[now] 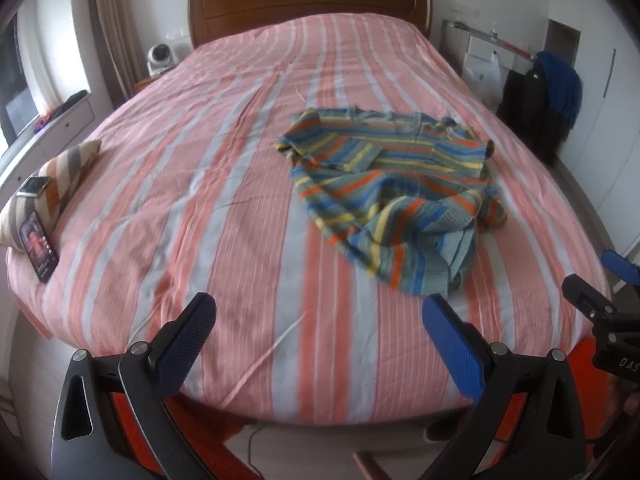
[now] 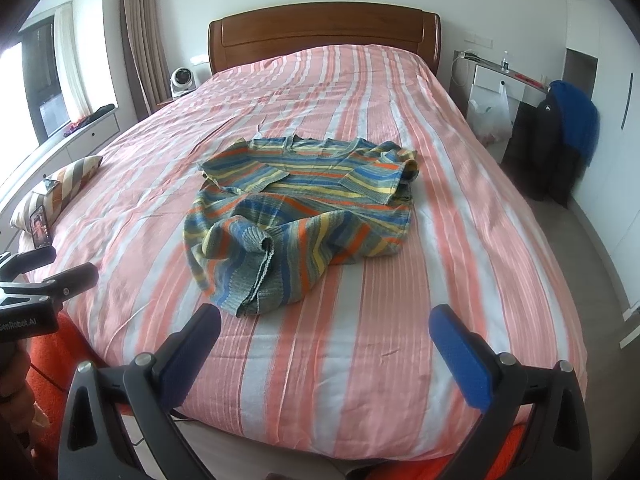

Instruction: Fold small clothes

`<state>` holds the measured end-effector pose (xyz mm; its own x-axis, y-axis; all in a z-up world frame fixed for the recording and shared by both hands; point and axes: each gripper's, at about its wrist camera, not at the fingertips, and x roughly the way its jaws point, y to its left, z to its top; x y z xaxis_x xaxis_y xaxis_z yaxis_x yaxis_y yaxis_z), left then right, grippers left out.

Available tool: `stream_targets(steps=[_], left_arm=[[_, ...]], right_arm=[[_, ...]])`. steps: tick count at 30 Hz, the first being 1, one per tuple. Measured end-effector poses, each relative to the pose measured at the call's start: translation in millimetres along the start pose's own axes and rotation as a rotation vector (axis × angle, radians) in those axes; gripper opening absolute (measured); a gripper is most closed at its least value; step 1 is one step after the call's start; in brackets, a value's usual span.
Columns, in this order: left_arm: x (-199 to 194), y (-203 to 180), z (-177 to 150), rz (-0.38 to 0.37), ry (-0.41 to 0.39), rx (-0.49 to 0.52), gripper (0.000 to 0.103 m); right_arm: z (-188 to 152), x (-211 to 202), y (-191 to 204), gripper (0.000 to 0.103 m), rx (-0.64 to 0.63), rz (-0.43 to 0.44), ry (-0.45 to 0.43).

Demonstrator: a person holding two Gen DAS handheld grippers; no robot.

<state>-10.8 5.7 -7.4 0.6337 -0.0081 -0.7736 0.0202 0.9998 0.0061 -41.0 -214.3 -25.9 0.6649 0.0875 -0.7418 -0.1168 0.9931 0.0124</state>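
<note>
A small striped knit sweater (image 1: 394, 192) in blue, orange, yellow and grey lies crumpled on the pink striped bed (image 1: 224, 184). It also shows in the right wrist view (image 2: 300, 216), with its neck toward the headboard and its hem bunched toward me. My left gripper (image 1: 320, 312) is open and empty above the bed's near edge, left of the sweater's hem. My right gripper (image 2: 326, 326) is open and empty, just short of the hem. The right gripper shows at the left view's right edge (image 1: 596, 280), the left gripper at the right view's left edge (image 2: 52, 276).
A striped cushion (image 1: 60, 180) with a phone (image 1: 38, 246) leaning on it sits at the bed's left edge. A wooden headboard (image 1: 308, 4) is at the far end. A chair with dark clothes (image 2: 560, 140) and a plastic bag (image 2: 492, 116) stand right of the bed.
</note>
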Motion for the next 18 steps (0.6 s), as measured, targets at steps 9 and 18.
stream_targets(steps=[9, 18], left_arm=[[3.9, 0.5, -1.6, -0.001, 0.009, -0.003, 0.103], [5.2, -1.0, -3.7, -0.016, 0.013, -0.012, 0.103]], right_arm=[[-0.8, 3.6, 1.5, 0.102, 0.0, 0.002, 0.011], [-1.7, 4.7, 3.4, 0.102, -0.002, 0.004, 0.014]])
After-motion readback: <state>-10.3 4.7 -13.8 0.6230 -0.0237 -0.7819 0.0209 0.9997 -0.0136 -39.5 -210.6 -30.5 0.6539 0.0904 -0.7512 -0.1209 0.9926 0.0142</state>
